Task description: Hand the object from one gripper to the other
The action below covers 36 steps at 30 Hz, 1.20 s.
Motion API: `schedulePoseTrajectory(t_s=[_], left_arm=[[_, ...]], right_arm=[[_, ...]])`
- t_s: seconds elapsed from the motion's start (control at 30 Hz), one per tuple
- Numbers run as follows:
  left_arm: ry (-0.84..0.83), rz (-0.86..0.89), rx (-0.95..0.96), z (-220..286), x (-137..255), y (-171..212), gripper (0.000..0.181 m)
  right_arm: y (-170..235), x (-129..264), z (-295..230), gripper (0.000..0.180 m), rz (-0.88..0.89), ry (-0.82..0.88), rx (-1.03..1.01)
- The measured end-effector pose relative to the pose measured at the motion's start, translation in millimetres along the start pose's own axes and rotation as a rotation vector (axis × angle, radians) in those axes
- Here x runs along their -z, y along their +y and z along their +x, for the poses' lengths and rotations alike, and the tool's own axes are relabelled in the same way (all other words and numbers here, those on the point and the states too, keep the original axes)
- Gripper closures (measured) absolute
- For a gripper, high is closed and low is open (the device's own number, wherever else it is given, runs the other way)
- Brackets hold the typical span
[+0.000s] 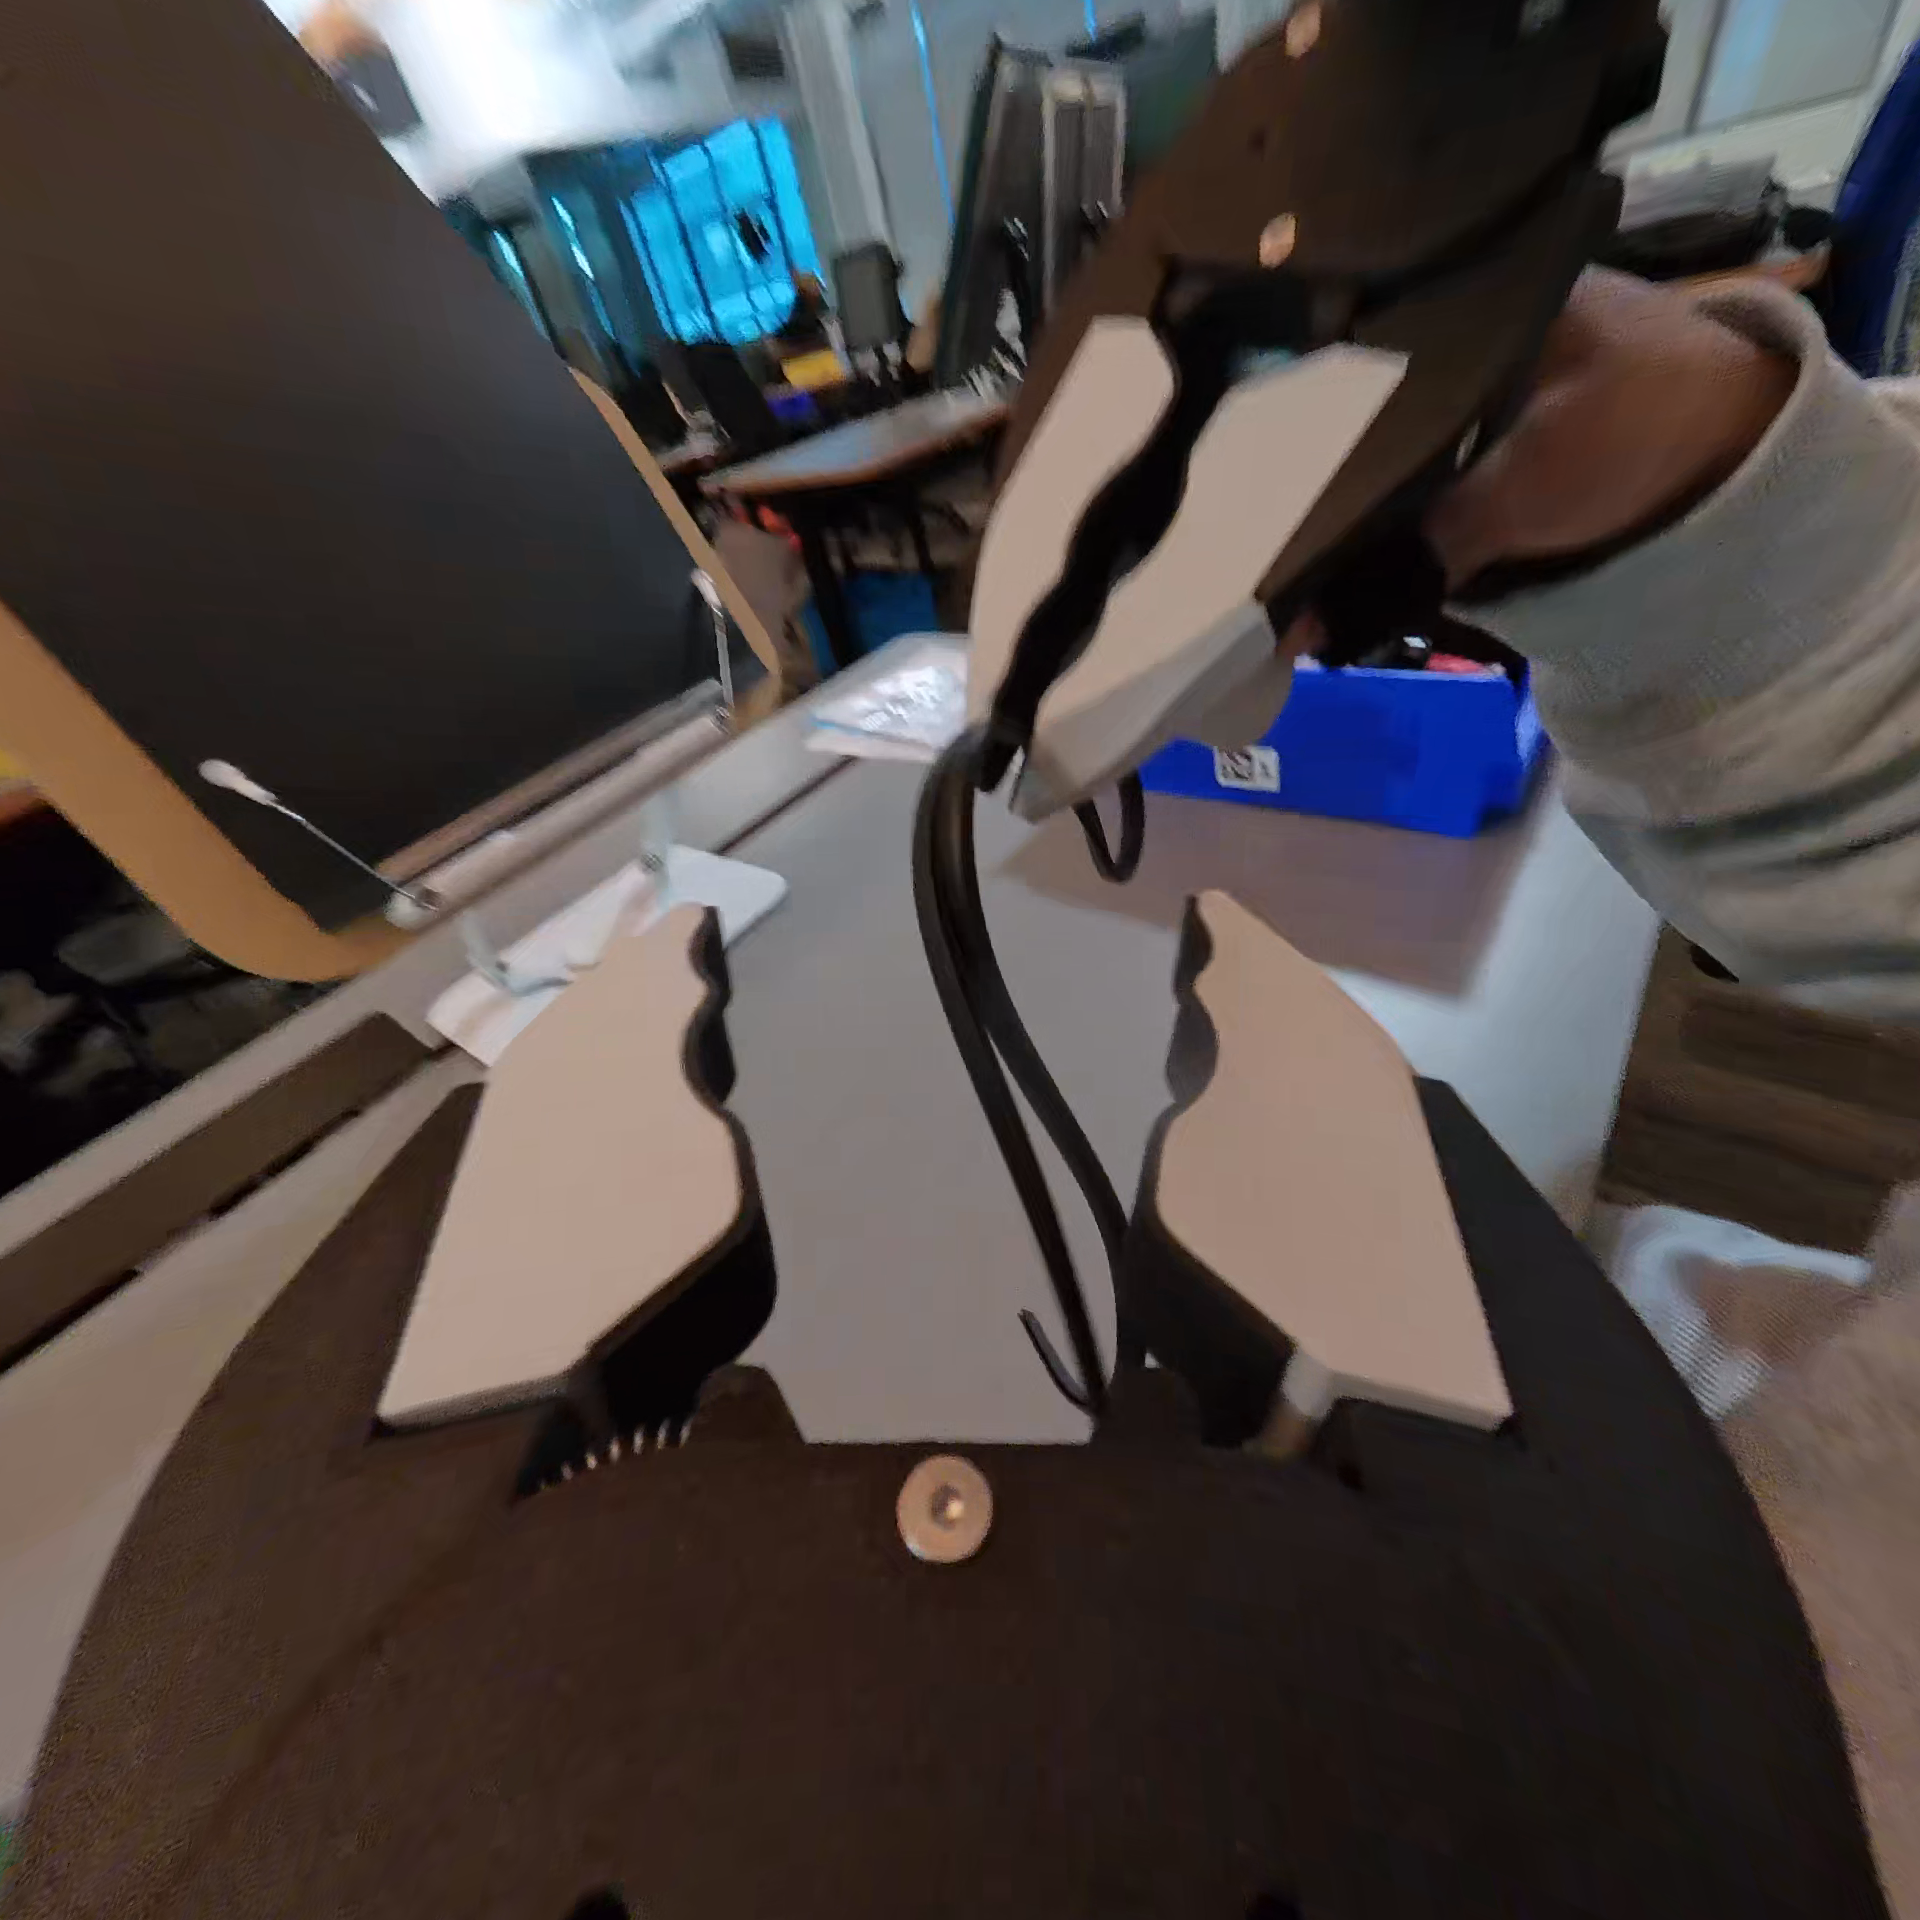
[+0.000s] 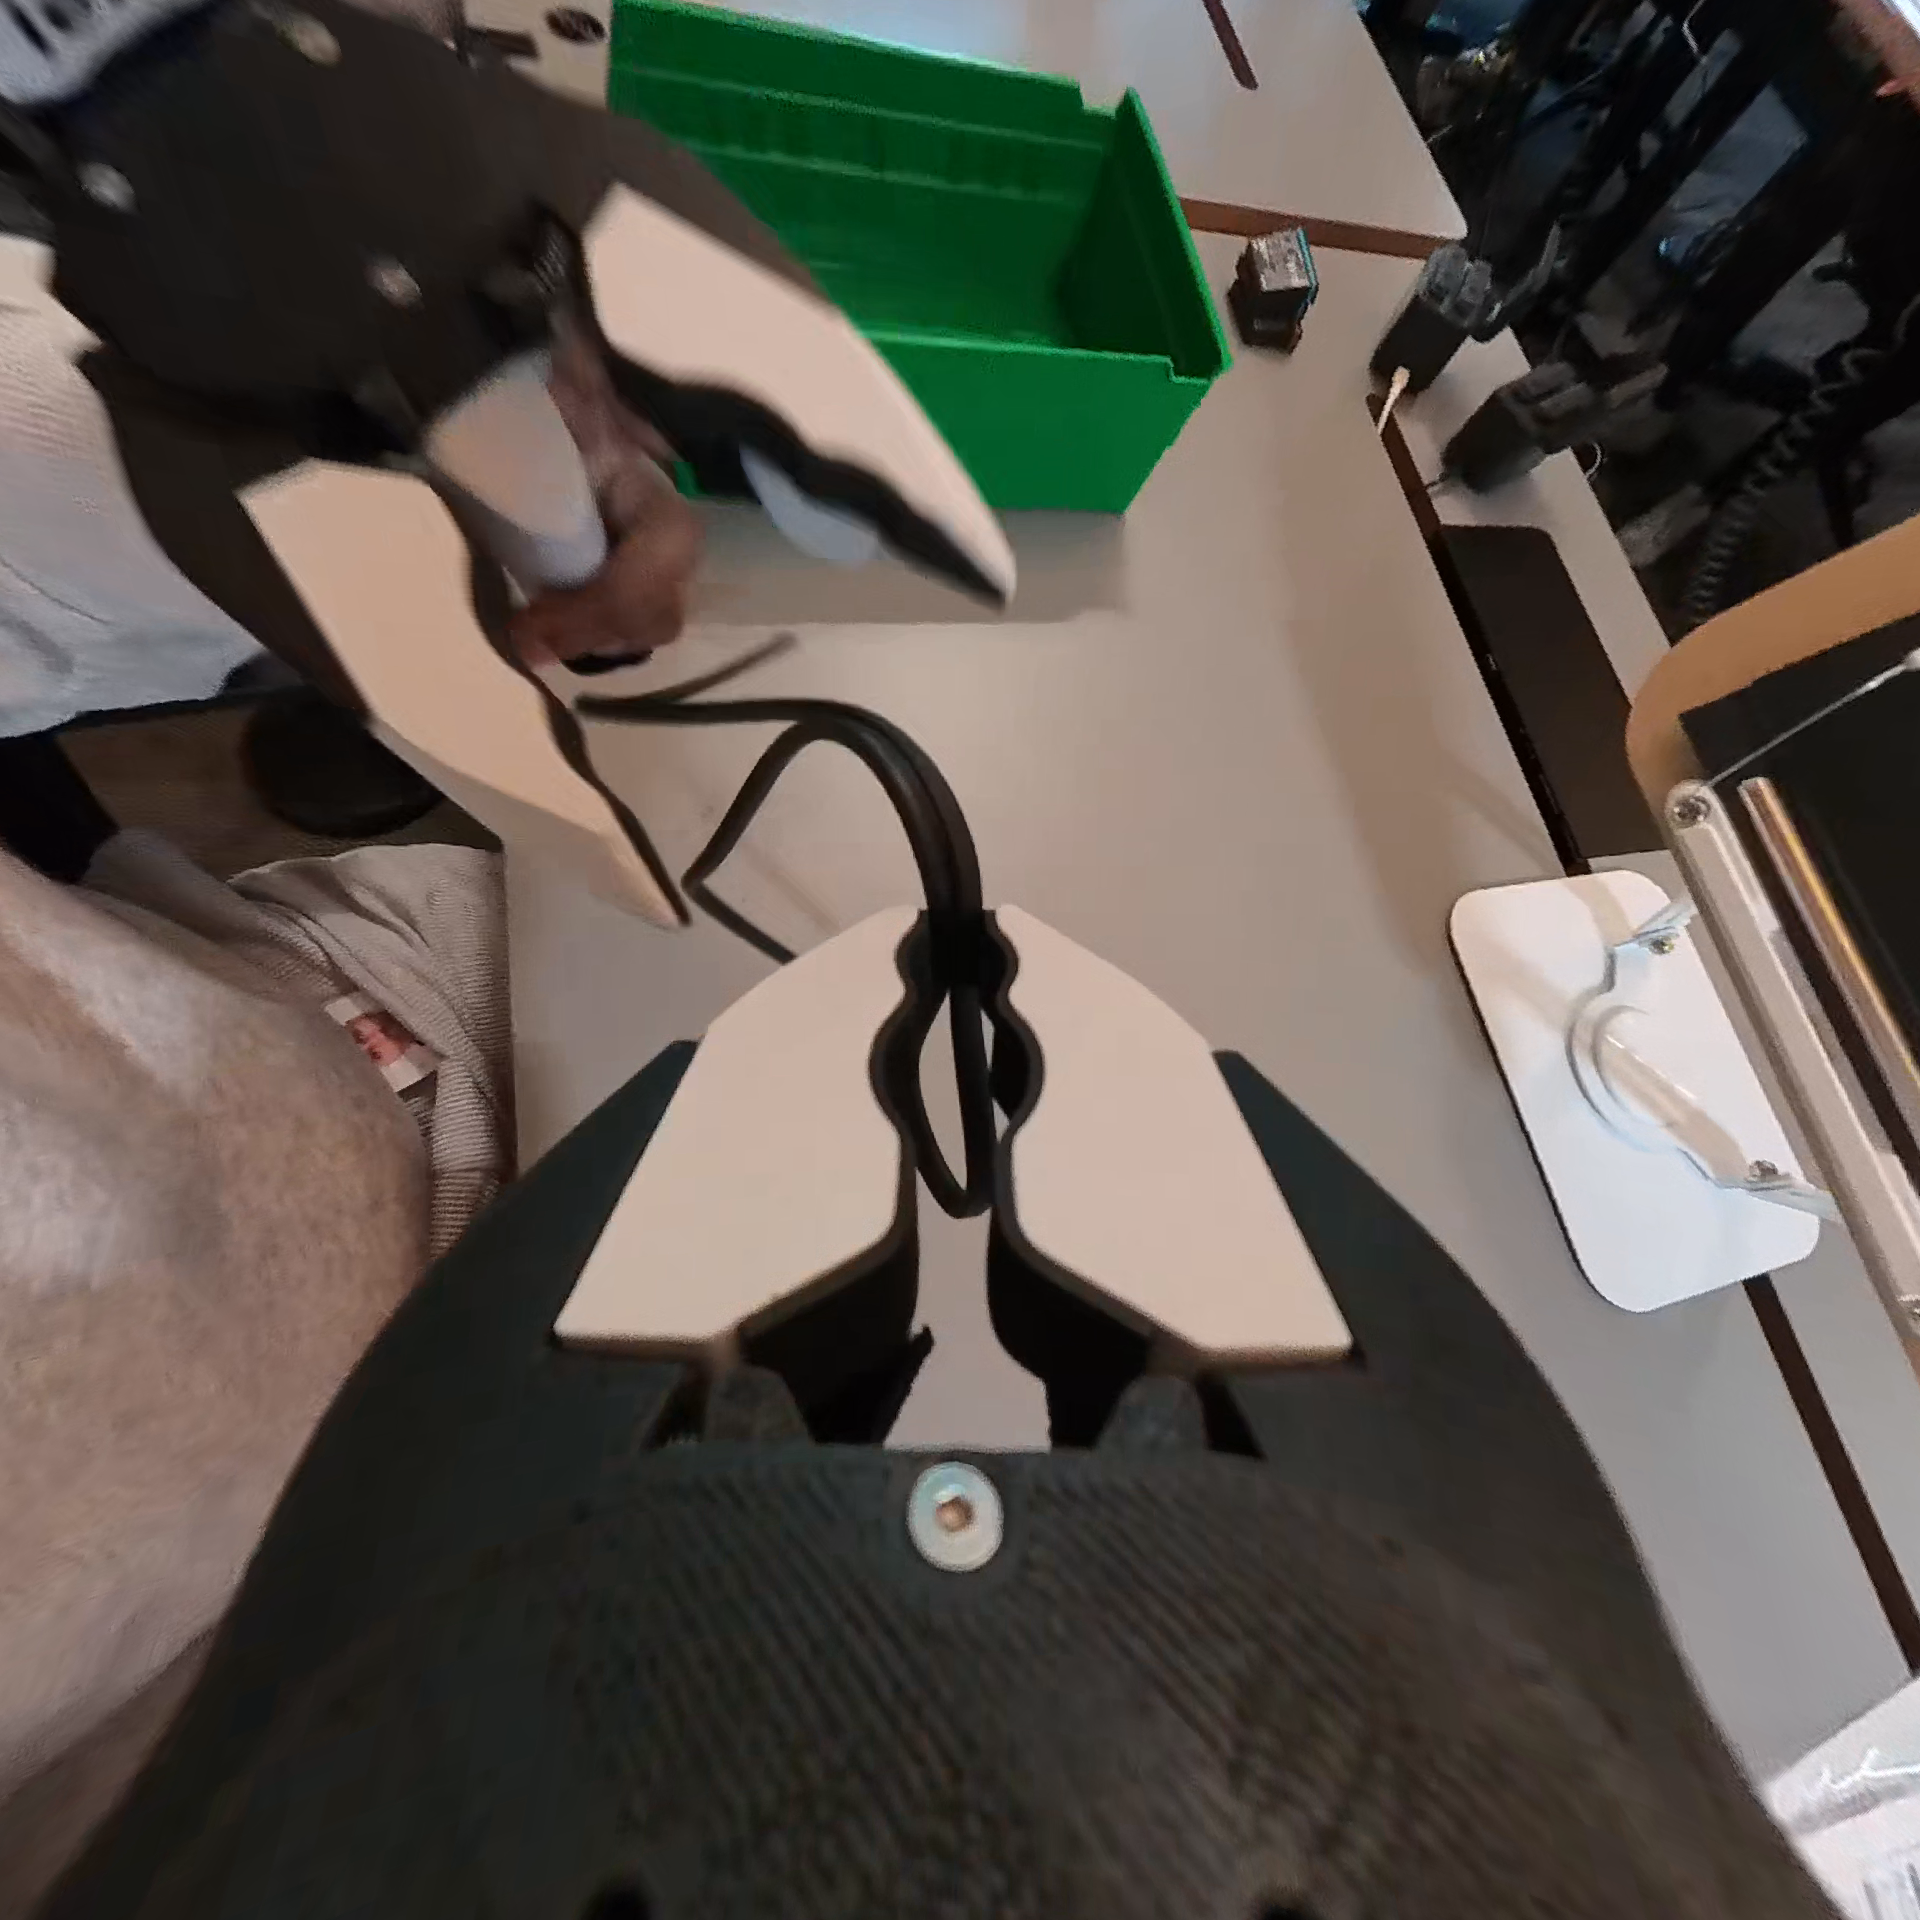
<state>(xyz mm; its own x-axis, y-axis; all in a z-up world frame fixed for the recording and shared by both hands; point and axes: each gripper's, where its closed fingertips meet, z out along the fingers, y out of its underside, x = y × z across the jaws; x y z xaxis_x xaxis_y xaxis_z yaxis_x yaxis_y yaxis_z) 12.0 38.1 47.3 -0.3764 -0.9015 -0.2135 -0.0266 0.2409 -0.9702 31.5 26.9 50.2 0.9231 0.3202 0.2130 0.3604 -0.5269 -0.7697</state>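
Note:
The object is a bundle of thin black cable [image 2: 914,790]. My right gripper [image 2: 951,925] is shut on it at the fingertips, and a loop of the cable sits between its fingers. In the left wrist view the right gripper [image 1: 1003,764] comes in from the upper right and the cable [image 1: 966,987] hangs down from its tips. My left gripper [image 1: 956,914] is open, with the cable running loosely between its fingers and ending near the right finger's base. In the right wrist view the left gripper [image 2: 831,753] is open at the upper left, around the cable's free end.
A green bin [image 2: 935,312] stands on the grey table [image 2: 1247,727] behind the left gripper. A blue bin [image 1: 1351,748] is behind the right gripper. A white stand base [image 2: 1621,1091] and a black panel with a tan edge [image 1: 312,468] are at the table's side. A clear plastic bag [image 1: 894,696] lies farther back. The grippers are tip to tip, or close to it.

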Motion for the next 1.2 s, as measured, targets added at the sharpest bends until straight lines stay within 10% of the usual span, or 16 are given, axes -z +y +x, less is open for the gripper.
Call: schedulePoseTrajectory(t_s=[0.57,1.2], left_arm=[[0.054,-0.024,0.035,11.3,-8.2,13.7,0.175],[0.082,-0.064,0.101,4.1,-8.2,24.3,0.176]], right_arm=[[-25.0,40.2,3.3,0.171,0.184,-0.053,-0.132],[-19.1,69.6,38.2,0.171,0.239,0.063,-0.196]])
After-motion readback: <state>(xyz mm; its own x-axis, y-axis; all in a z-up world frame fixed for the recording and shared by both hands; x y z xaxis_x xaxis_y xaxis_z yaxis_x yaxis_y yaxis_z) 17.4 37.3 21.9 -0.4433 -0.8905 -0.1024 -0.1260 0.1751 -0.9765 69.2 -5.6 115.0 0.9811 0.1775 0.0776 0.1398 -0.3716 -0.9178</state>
